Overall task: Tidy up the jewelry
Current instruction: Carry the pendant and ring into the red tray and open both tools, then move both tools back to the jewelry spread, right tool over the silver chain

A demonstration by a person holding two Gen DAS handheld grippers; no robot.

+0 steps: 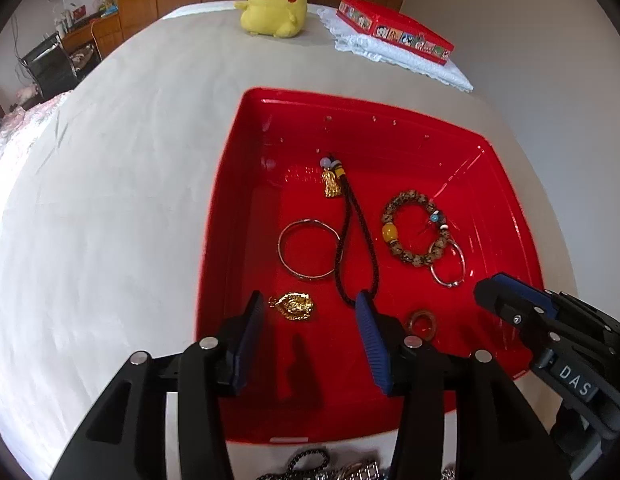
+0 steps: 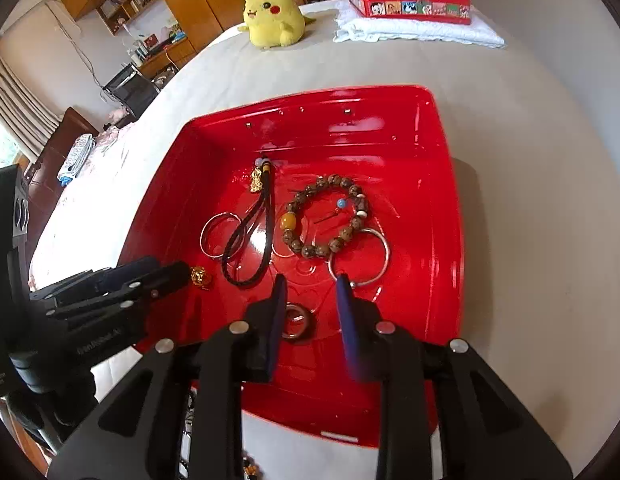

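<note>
The left gripper (image 1: 310,312) hangs over the near left part of the red tray (image 1: 510,216), its fingers (image 1: 252,320) spread wide with nothing between them but the gold pendant (image 1: 295,306) lying on the tray floor below. To its right, the right gripper (image 2: 310,292) reaches in over the near edge, fingers (image 2: 279,300) likewise parted and empty, straddling the floor just beyond a small dark ring (image 2: 296,321).

Along the bottom edge of the left wrist view, a heap of chains (image 1: 330,468) outside the tray is cut off and hard to make out.

From left to right in the tray lie a plain silver bangle (image 1: 306,248), a black braided cord (image 1: 356,248) with a gold charm (image 1: 331,184) at its far end, a brown beaded bracelet (image 1: 416,228) with one amber bead, and a thin silver hoop (image 1: 450,264) touching the bracelet's near side. The tray sits on a bed (image 1: 110,200) covered in a pale sheet.
</note>
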